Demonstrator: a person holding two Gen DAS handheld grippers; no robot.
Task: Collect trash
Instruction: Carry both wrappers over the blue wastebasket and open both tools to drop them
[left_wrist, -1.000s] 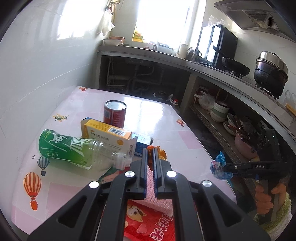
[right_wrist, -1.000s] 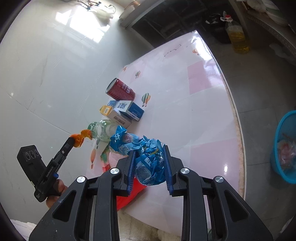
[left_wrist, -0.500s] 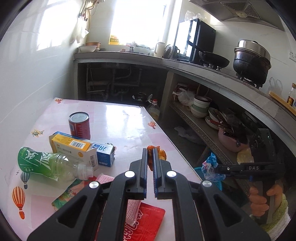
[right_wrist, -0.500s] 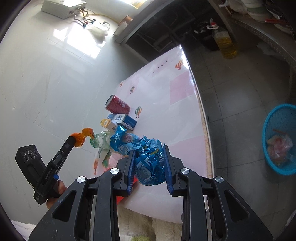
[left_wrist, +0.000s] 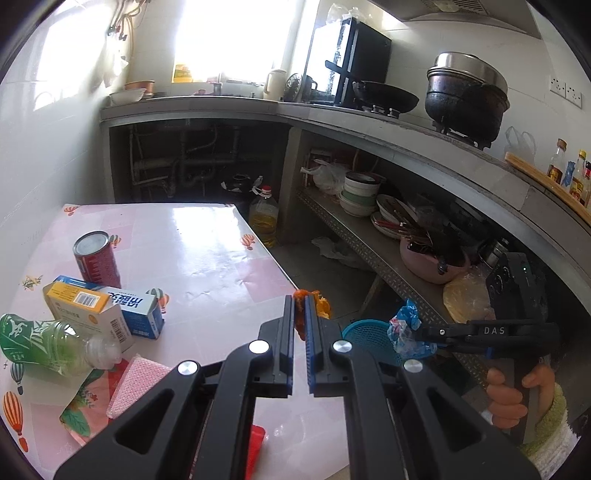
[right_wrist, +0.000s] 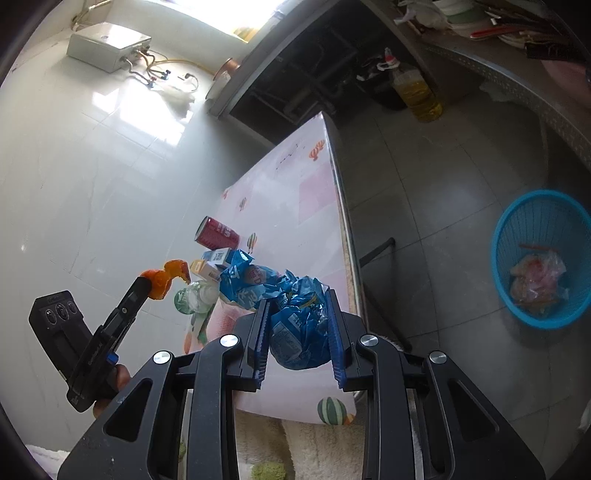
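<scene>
Crowding one table (left_wrist: 221, 251) end — can (left_wrist: 96, 258), boxes (left_wrist: 110, 310), bottle (left_wrist: 51, 343).

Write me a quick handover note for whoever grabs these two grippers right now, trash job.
Left gripper: shut on orange peel.
Right gripper: shut on crumpled blue wrapper.
Blue bin on the floor right of the table already holds some trash.
Left on the table: red can, two boxes, green bottle, flat wrappers.
Next, probably: drop both held pieces in the bin, then fetch the rest.
</scene>
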